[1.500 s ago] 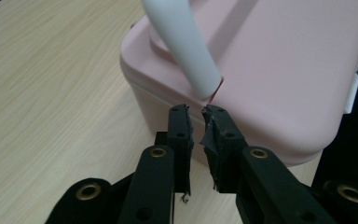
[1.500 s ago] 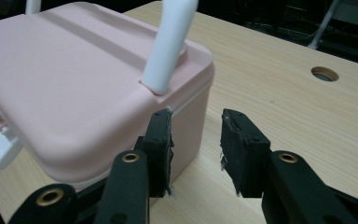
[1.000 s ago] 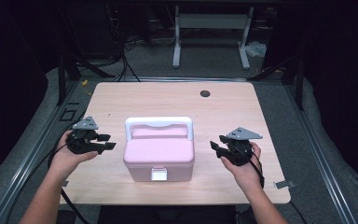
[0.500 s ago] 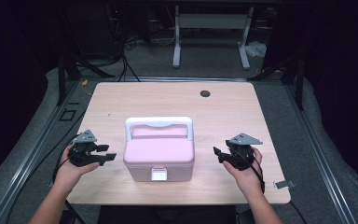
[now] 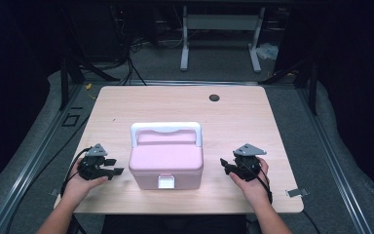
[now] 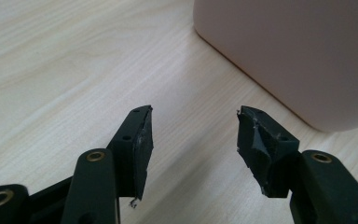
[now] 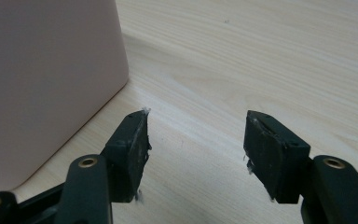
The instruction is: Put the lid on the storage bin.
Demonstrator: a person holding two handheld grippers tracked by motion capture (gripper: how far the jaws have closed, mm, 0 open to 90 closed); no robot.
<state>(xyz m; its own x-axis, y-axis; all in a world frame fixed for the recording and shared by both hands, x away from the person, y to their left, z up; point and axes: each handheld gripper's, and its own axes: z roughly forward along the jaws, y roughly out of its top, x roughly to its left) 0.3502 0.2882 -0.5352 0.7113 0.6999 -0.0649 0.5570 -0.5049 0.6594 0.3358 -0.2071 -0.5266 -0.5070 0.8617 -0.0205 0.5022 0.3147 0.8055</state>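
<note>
A pink box [image 5: 165,163] with a white handle [image 5: 165,127] and a white front latch [image 5: 166,182] stands shut on the near middle of the wooden table [image 5: 175,102]. My left gripper [image 5: 116,171] rests low at the box's left side, apart from it and pointing at it. Its jaws have just been opening and stand open with nothing between them [image 6: 193,135]; the box wall [image 6: 298,56] lies just ahead on the right. My right gripper [image 5: 223,164] mirrors it on the box's right side. Its jaws have also just been opening and hold nothing [image 7: 196,135], with the box [image 7: 46,84] at the left.
A dark round grommet [image 5: 214,97] sits in the tabletop at the far right. A small metal clip [image 5: 297,192] hangs at the table's near right edge. Bare wood surrounds the box. Beyond the table are a white stand [image 5: 221,22], cables and dark floor.
Both hands have sunk toward the tabletop and drawn nearer the front edge, one on each side of the box. Both pairs of jaws stand wider. The box has not moved.
</note>
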